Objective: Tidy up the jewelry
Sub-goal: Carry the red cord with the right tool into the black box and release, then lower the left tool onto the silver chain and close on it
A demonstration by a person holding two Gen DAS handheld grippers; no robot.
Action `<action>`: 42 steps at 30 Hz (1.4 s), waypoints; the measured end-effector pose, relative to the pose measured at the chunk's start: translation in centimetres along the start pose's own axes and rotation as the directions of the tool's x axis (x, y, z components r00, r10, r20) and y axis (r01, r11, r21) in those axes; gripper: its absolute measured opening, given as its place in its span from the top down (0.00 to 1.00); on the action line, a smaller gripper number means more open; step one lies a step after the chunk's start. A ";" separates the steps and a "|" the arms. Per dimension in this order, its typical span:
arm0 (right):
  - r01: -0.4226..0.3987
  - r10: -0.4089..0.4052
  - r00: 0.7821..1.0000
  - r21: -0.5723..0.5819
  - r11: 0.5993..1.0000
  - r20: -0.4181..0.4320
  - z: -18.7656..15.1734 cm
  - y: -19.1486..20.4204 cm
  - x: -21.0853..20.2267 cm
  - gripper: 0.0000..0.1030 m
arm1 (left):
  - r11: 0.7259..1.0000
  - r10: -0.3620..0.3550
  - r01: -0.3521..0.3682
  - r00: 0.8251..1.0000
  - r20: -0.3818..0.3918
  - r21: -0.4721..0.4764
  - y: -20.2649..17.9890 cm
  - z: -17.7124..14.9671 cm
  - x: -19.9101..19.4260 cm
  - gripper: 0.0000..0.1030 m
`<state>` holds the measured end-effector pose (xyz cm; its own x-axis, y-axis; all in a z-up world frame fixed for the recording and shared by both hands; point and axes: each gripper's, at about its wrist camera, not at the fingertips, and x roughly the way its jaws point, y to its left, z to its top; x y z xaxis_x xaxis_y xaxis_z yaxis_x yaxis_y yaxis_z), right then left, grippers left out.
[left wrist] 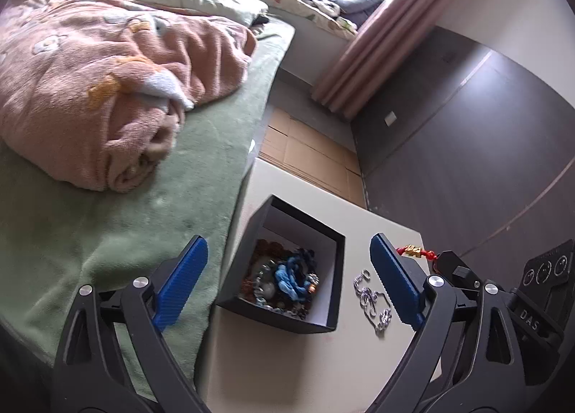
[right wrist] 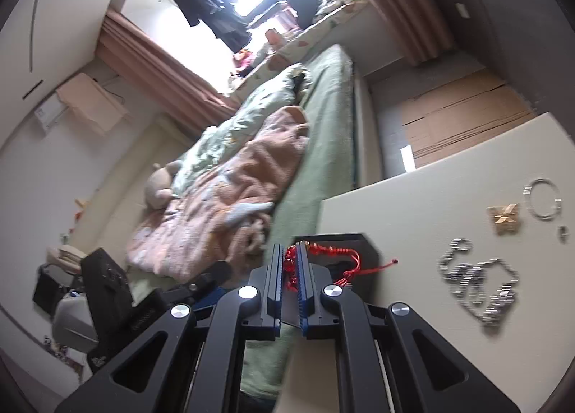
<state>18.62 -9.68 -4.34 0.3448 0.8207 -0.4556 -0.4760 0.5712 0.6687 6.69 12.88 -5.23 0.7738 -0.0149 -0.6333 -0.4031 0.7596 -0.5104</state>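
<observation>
Here, the left gripper [left wrist: 289, 278] hangs wide open and holds nothing; its blue pads [left wrist: 183, 283] stand well apart, one over the green bedspread [left wrist: 118, 233], the other over the white table [left wrist: 323, 359]. Between the pads sits a black box [left wrist: 332, 287], open at the top, filled with beads and a blue cord [left wrist: 287, 278]. Just inside the right pad a silver chain [left wrist: 373, 300] lies loose on the table, beside the box and apart from it. Beyond that pad's tip a red-and-gold charm [left wrist: 413, 250] shows, held at the tip of the right gripper [left wrist: 445, 262], which enters from the right.

In the right wrist view, the right gripper [right wrist: 290, 269] is closed on the red cord [right wrist: 325, 255] of that charm; the cord's tassel and loose end trail to the right of the fingers. The box [right wrist: 359, 239] lies directly ahead of the fingertips, mostly hidden by them. To the right of the gripper, on the table [right wrist: 413, 197], lie the chain [right wrist: 478, 282], a gold butterfly piece [right wrist: 504, 218], a silver ring-shaped bangle [right wrist: 543, 198] and a small dark item [right wrist: 562, 232] too blurred to identify. A pink blanket [right wrist: 233, 197] is heaped on the bed to the left.
</observation>
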 end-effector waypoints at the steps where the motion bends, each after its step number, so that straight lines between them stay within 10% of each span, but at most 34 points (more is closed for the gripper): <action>1: -0.030 0.030 1.000 0.007 1.000 -0.004 0.0 0.3 0.6 0.93 | 1.000 0.002 -0.002 1.000 0.004 -0.008 0.2 0.1 -0.1 0.11; 5: -0.082 0.082 0.995 0.013 0.997 -0.049 -0.5 0.8 2.7 0.80 | 0.999 0.011 -0.011 1.000 0.009 -0.041 1.1 0.3 -0.2 0.10; 7: -0.039 0.040 0.998 0.015 0.999 -0.038 -0.7 0.6 2.9 0.44 | 0.999 0.015 -0.014 1.000 0.008 -0.046 1.2 0.3 -0.2 0.10; 9: -0.012 0.012 1.000 0.012 1.000 -0.011 -0.5 0.4 2.1 0.30 | 0.999 0.015 -0.014 1.000 0.006 -0.044 1.2 0.3 -0.1 0.10; 15: 0.053 -0.053 0.998 0.015 0.998 0.039 -0.1 -1.1 -1.4 0.17 | 1.000 0.001 -0.002 1.000 -0.011 -0.023 0.5 0.0 0.3 0.10; 32: 0.323 -0.334 0.942 0.182 0.929 0.036 0.2 -9.3 -9.2 0.07 | 0.987 -0.052 0.063 0.996 -0.078 0.150 -6.4 -2.8 2.6 0.10; 42: 0.374 -0.383 0.924 0.270 0.887 -0.022 0.1 -13.1 -10.9 0.07 | 0.935 -0.076 0.127 0.984 -0.164 0.331 -12.8 -6.2 5.2 0.10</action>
<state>21.15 -26.12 -8.02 0.4831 0.5398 -0.6894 -0.0751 0.8100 0.5816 12.83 -0.95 -5.56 0.7115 -0.1787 -0.6795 -0.1171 0.9234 -0.3655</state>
